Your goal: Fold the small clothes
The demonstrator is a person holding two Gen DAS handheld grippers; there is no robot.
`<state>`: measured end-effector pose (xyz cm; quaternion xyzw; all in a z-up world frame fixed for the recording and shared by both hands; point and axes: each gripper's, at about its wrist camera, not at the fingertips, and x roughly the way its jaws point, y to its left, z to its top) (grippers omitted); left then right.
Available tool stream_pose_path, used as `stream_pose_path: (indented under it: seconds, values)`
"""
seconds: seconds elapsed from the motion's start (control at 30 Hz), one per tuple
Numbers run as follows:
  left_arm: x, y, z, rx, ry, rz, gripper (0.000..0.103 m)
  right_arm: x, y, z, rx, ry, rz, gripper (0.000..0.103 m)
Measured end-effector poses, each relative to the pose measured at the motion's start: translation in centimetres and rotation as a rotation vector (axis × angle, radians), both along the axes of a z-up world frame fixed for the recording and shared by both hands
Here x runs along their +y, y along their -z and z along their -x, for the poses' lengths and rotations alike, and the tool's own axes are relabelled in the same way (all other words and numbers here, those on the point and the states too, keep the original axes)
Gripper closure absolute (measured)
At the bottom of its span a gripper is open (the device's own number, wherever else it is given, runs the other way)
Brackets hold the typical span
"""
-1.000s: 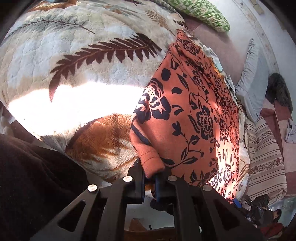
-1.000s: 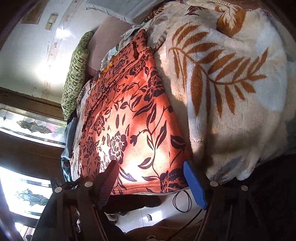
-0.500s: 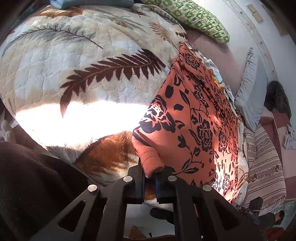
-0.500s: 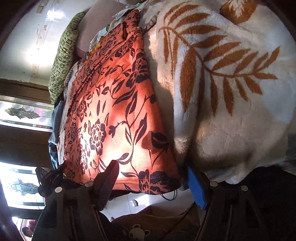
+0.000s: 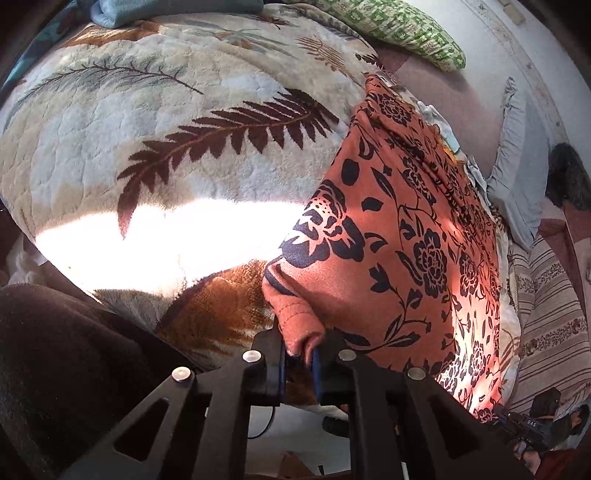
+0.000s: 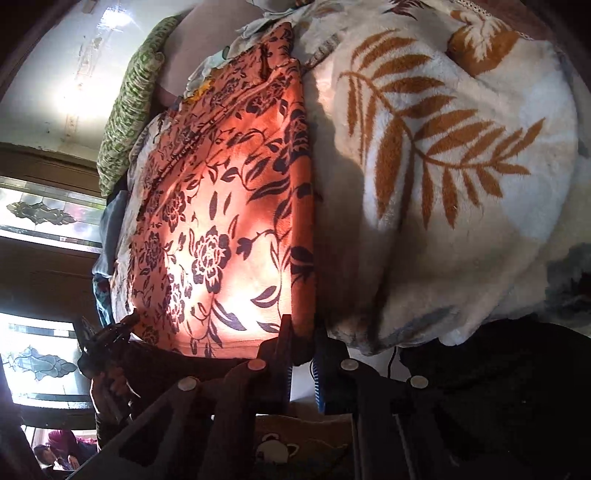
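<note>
An orange garment with a black floral print point(image 5: 413, 236) lies stretched along a bed, over a white fleece blanket with leaf patterns point(image 5: 147, 147). My left gripper point(image 5: 300, 354) is shut on the garment's near left corner, a bunched hem that sticks up between the fingers. In the right wrist view the same garment point(image 6: 221, 221) runs away from me, sunlit in the middle. My right gripper point(image 6: 303, 350) is shut on its near right corner at the bed's edge.
A green patterned pillow point(image 5: 391, 26) and a grey cushion point(image 5: 517, 162) lie at the far end of the bed. A striped cloth point(image 5: 550, 317) lies to the right of the garment. Dark fabric point(image 5: 55, 369) sits at the lower left. Floor shows below the bed edge.
My right gripper was open around the garment's near corner and has closed on it. My left gripper stayed shut on its corner and shifted slightly.
</note>
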<state>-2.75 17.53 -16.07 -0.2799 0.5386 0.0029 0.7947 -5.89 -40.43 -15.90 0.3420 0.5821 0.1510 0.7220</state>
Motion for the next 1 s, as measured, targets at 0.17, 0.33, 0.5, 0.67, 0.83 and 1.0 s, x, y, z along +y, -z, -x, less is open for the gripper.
stream_pose_path:
  seconds: [0.17,0.33,0.5,0.67,0.83,1.0]
  values:
    - [-0.4,0.1,-0.5,-0.006,0.019,0.039,0.054,0.1,3.0,-1.5,0.064,0.02,-0.029,0.073]
    - [-1.6,-0.7,-1.1,-0.011,0.066,-0.03,0.096,0.0,3.5,-1.7,0.052,0.053,-0.092,0.061]
    - [-0.6,-3.4,-1.9,-0.049,0.056,0.068,0.096,-0.9,2.6,-1.7,0.061,0.083,-0.187,0.095]
    - [-0.2,-9.6,-6.2,-0.174,0.081,0.107,0.096,-2.7,-0.1,-4.2,-0.027,0.198,-0.444,0.096]
    - [-0.8,-14.4,-17.6,-0.246,0.107,0.062,0.096,-4.3,-3.6,-12.8,-0.158,0.27,-0.558,0.096]
    - [-1.4,-11.3,-33.7,-0.176,0.043,0.058,0.09,-6.2,-3.1,-26.1,-0.178,0.381,-0.561,0.093]
